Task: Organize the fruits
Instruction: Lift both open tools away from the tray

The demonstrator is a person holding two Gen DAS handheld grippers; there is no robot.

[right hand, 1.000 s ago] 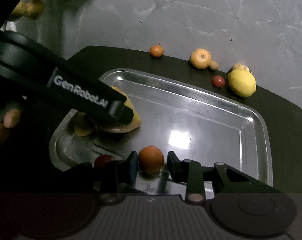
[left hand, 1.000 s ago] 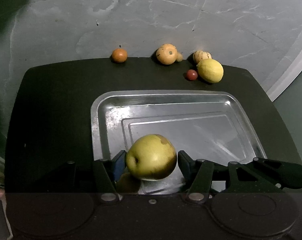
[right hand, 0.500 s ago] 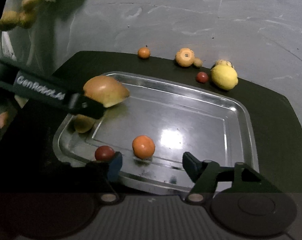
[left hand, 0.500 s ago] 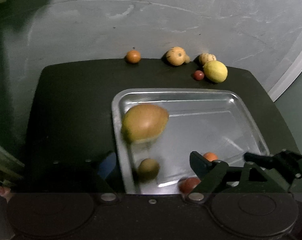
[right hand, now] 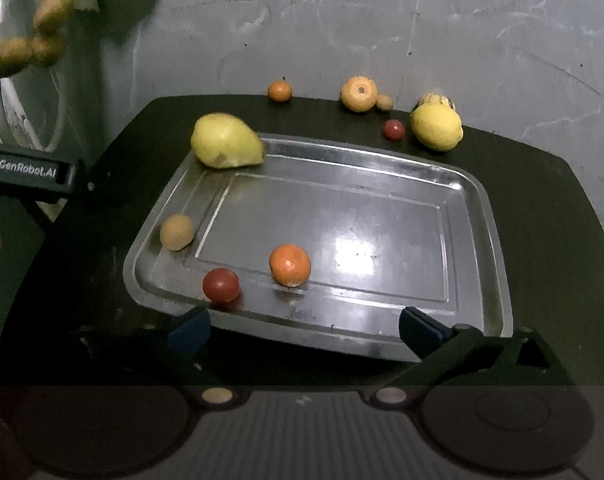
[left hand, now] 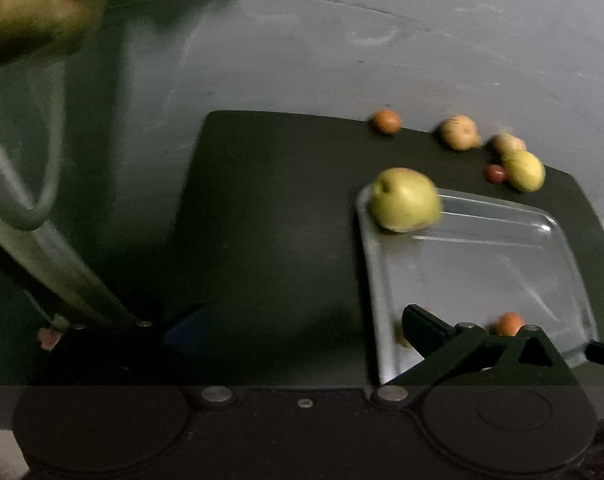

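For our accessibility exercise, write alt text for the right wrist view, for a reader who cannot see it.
A metal tray on a dark mat holds a yellow-green apple at its far left corner, plus an orange fruit, a red fruit and a tan fruit. More fruit, including a lemon, lies beyond. The open right gripper hovers at the near edge.

Ahead of your right gripper (right hand: 304, 330): silver tray (right hand: 478, 196) on black mat (right hand: 542, 216). Yellow-green apple (right hand: 226, 141) far left; orange tangerine (right hand: 289, 265), dark red berry (right hand: 221, 285), tan fruit (right hand: 176, 232) nearer. Beyond: yellow lemon (right hand: 436, 127), cream striped gourd (right hand: 436, 100).
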